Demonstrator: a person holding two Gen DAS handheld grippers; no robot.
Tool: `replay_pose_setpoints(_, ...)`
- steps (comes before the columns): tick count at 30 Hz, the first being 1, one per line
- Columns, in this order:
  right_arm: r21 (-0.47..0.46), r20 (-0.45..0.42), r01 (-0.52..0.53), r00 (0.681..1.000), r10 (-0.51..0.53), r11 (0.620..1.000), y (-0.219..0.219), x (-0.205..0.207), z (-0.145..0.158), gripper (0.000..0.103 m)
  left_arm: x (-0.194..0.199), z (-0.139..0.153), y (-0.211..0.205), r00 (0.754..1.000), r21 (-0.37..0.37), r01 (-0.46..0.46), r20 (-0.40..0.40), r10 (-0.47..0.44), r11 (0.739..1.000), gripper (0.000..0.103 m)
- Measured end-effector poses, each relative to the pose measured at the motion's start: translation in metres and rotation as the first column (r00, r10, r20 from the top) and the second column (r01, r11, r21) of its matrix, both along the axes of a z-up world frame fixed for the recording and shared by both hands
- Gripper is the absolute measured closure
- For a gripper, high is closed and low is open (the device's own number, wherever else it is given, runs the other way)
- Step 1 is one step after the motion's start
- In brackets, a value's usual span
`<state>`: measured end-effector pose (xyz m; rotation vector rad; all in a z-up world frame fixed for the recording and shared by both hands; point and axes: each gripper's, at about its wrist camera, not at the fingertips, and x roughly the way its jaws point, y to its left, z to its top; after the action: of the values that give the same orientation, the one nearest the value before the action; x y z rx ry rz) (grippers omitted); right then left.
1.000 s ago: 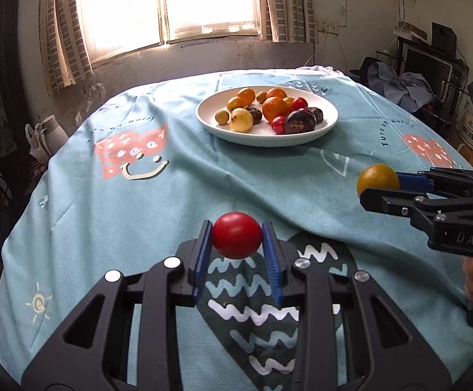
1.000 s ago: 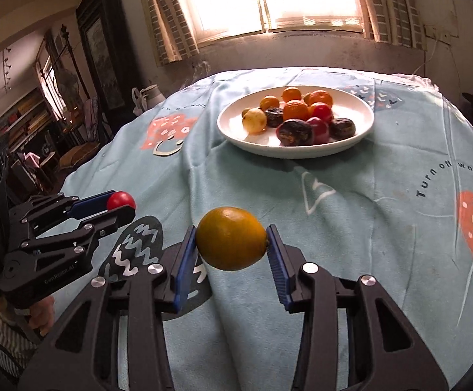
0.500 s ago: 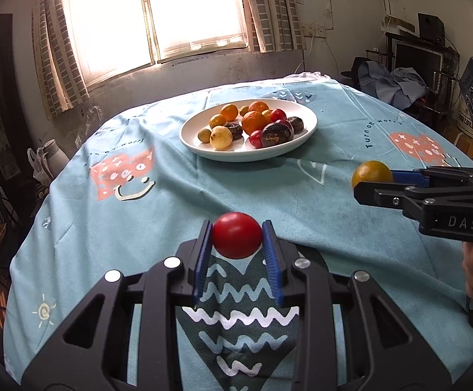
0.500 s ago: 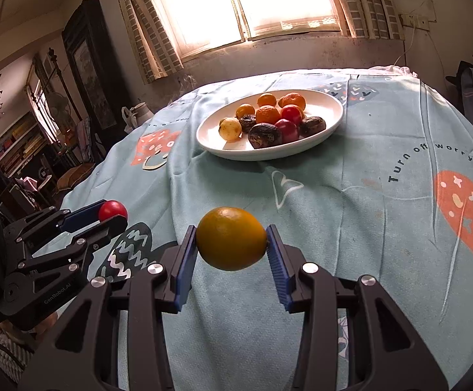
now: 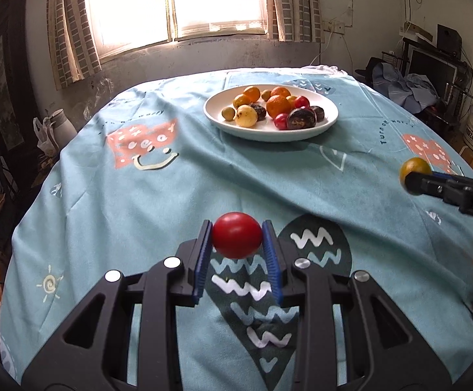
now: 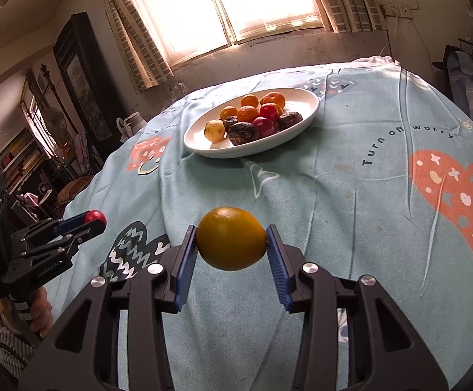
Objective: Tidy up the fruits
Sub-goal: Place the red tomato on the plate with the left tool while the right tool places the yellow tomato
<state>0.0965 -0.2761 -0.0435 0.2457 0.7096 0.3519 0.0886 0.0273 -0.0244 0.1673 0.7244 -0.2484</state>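
Observation:
My left gripper (image 5: 237,235) is shut on a red tomato (image 5: 237,234), held above the near part of the table. My right gripper (image 6: 231,239) is shut on a yellow-orange citrus fruit (image 6: 231,238), also above the cloth. Each shows in the other's view: the right gripper (image 5: 413,176) with the citrus (image 5: 413,166) at the right, the left gripper (image 6: 94,221) with the tomato (image 6: 95,216) at the left. A white plate (image 5: 329,120) holding several oranges, red and dark fruits stands at the far middle of the table; it also shows in the right wrist view (image 6: 311,110).
A round table wears a light blue patterned cloth (image 5: 138,195). A window with curtains (image 5: 177,3) is behind it. A white jug (image 5: 59,127) stands on the floor at the left, dark furniture and clothes (image 5: 412,88) at the right.
Both grippers have drawn back and tilted up, still holding their fruits. The plate now looks farther away, and the right gripper sits farther right in the left view.

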Motion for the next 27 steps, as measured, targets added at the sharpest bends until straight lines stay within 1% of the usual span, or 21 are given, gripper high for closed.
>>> replay_pose_setpoints(3, -0.009, 0.002, 0.007, 1.0, -0.007, 1.0, -0.007, -0.001, 0.006, 0.06, 0.002, 0.005, 0.001, 1.0, 0.0, 0.007, -0.018, -0.007, 1.0, 0.072)
replay_pose_setpoints(5, -0.024, 0.012, 0.016, 1.0, -0.015, 1.0, -0.013, 0.007, 0.018, 0.06, 0.015, 0.022, -0.003, 1.0, -0.008, 0.021, -0.005, -0.021, 1.0, 0.072)
replay_pose_setpoints(7, -0.046, 0.055, 0.046, 0.998, -0.043, 0.998, -0.021, 0.016, 0.042, 0.06, 0.032, 0.05, -0.012, 0.998, 0.005, 0.033, 0.044, -0.033, 0.999, 0.072)
replay_pose_setpoints(9, -0.054, 0.116, 0.07, 0.991, -0.063, 0.996, -0.029, 0.027, 0.074, 0.06, 0.056, 0.081, -0.025, 0.994, 0.022, 0.042, 0.103, -0.044, 0.999, 0.072)
replay_pose_setpoints(12, -0.04, 0.194, 0.117, 0.975, -0.107, 0.992, -0.039, 0.049, 0.118, 0.06, 0.105, 0.118, -0.043, 0.992, -0.013, 0.05, 0.113, -0.048, 0.999, 0.072)
replay_pose_setpoints(15, -0.022, 0.261, 0.172, 0.952, -0.16, 0.985, -0.046, 0.074, 0.148, 0.06, 0.147, 0.136, -0.054, 0.994, -0.053, 0.027, 0.108, -0.021, 0.998, 0.072)
replay_pose_setpoints(17, -0.026, 0.292, 0.2, 0.939, -0.183, 0.979, -0.044, 0.091, 0.153, 0.06, 0.168, 0.134, -0.06, 0.996, -0.078, 0.022, 0.084, -0.015, 0.997, 0.072)
replay_pose_setpoints(19, -0.024, 0.273, 0.199, 0.944, -0.185, 0.98, -0.041, 0.113, 0.144, 0.06, 0.184, 0.12, -0.063, 0.998, -0.083, 0.008, 0.057, -0.004, 0.997, 0.072)
replay_pose_setpoints(20, -0.017, 0.246, 0.191, 0.952, -0.181, 0.981, -0.039, 0.125, 0.134, 0.06, 0.191, 0.108, -0.062, 1.0, -0.09, 0.001, 0.031, 0.002, 0.996, 0.072)
replay_pose_setpoints(22, 0.018, 0.159, 0.165, 0.973, -0.166, 0.986, -0.033, 0.146, 0.106, 0.06, 0.198, 0.08, -0.058, 0.999, -0.12, -0.004, -0.037, 0.0, 0.993, 0.072)
replay_pose_setpoints(23, 0.036, 0.11, 0.143, 0.983, -0.146, 0.989, -0.029, 0.155, 0.091, 0.06, 0.199, 0.067, -0.058, 0.998, -0.119, 0.004, -0.06, -0.011, 0.993, 0.072)
replay_pose_setpoints(25, 0.042, 0.034, 0.101, 0.994, -0.102, 0.994, -0.015, 0.168, 0.066, 0.06, 0.201, 0.047, -0.059, 0.997, -0.08, 0.012, -0.08, -0.018, 0.997, 0.072)
replay_pose_setpoints(26, 0.035, 0.01, 0.082, 0.997, -0.083, 0.996, -0.007, 0.172, 0.057, 0.06, 0.203, 0.04, -0.058, 0.996, -0.075, 0.01, -0.09, -0.017, 0.997, 0.072)
replay_pose_setpoints(27, 0.028, -0.005, 0.069, 0.998, -0.069, 0.997, 0.001, 0.173, 0.052, 0.06, 0.206, 0.035, -0.055, 0.994, -0.085, 0.008, -0.104, -0.017, 0.996, 0.072)
